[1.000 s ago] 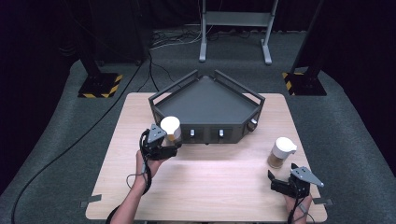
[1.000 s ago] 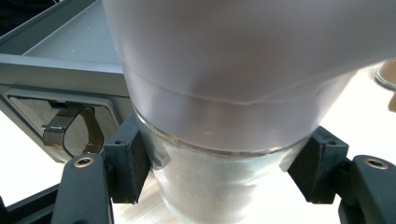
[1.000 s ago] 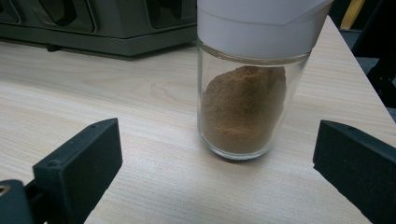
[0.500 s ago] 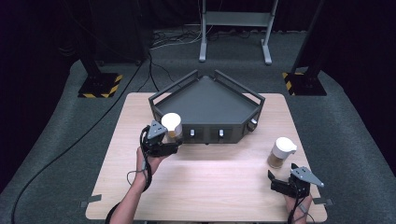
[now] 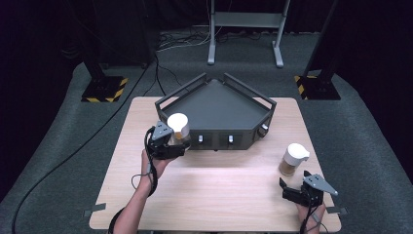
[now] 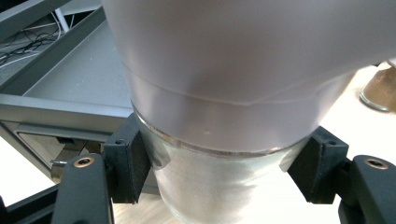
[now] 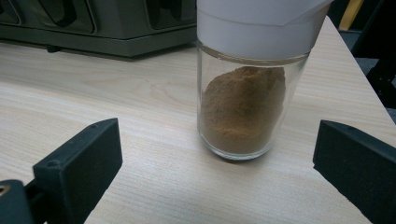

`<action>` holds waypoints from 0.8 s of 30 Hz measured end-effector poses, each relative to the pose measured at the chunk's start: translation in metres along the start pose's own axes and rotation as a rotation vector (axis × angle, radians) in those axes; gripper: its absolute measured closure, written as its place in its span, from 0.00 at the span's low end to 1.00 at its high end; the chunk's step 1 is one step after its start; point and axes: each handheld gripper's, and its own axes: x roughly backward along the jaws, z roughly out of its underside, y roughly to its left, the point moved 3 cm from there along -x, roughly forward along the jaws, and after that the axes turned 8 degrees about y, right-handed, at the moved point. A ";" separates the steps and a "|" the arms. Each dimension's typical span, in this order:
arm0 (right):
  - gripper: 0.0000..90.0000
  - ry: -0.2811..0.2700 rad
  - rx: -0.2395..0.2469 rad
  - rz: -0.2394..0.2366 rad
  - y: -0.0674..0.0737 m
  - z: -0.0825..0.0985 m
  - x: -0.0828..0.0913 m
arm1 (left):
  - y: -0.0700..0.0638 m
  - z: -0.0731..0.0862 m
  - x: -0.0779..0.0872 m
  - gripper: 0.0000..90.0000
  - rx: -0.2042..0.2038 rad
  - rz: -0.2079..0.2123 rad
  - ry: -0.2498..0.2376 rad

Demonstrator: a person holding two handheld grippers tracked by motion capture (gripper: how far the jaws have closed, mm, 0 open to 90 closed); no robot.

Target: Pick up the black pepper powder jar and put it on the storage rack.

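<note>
Jar (image 5: 178,127) in left claw (image 5: 176,141)

A white-lidded glass jar (image 5: 178,127) is held upright beside the rack; its brown-powder twin (image 5: 293,160) stands on the table.

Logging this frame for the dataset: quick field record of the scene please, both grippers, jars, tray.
left gripper: shut on white-lidded glass jar, held beside the tray's front left corner
right gripper: open, empty, jaws level with the table
spice jar: upright on table, brown powder inside, white lid, just ahead of the right gripper, untouched
tray: dark grey, angular, railed, at the table's far middle
table: light wood
</note>
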 end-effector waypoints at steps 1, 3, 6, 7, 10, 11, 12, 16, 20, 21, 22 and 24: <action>0.00 0.000 0.000 0.000 0.000 0.000 0.000 | 0.000 -0.001 0.000 0.34 0.000 0.001 -0.001; 0.00 -0.001 0.001 0.001 0.000 0.000 0.000 | 0.000 -0.003 0.000 0.34 0.000 0.004 -0.004; 0.00 -0.002 -0.002 0.000 0.000 0.000 0.000 | 0.000 -0.006 0.001 0.34 -0.004 0.004 -0.006; 0.00 -0.003 -0.003 0.000 0.000 0.000 0.000 | 0.000 -0.007 0.001 0.34 -0.005 0.005 -0.008; 0.00 -0.001 -0.001 0.000 0.000 0.000 0.000 | 0.001 -0.011 0.001 0.34 -0.008 0.004 -0.012; 0.00 -0.001 -0.001 0.000 0.000 0.000 0.000 | 0.001 -0.012 0.001 0.34 -0.008 0.003 -0.013; 0.00 -0.002 -0.002 0.000 0.000 0.000 0.000 | 0.001 -0.013 0.000 0.34 -0.008 0.002 -0.014; 0.00 -0.003 0.000 -0.001 0.000 0.000 0.000 | 0.001 -0.018 -0.001 0.34 -0.009 0.002 -0.017; 0.00 -0.003 -0.002 -0.001 0.000 0.001 0.000 | 0.001 -0.022 -0.003 0.34 -0.015 0.001 -0.017; 0.00 -0.003 -0.002 -0.001 0.000 0.000 0.000 | 0.001 -0.023 -0.003 0.34 -0.017 0.002 -0.016; 0.00 -0.004 -0.002 -0.001 0.000 0.001 0.000 | 0.001 -0.025 -0.004 0.34 -0.019 0.001 -0.015; 0.00 -0.003 -0.002 -0.001 0.000 0.000 0.000 | 0.002 -0.027 -0.005 0.34 -0.018 0.001 -0.015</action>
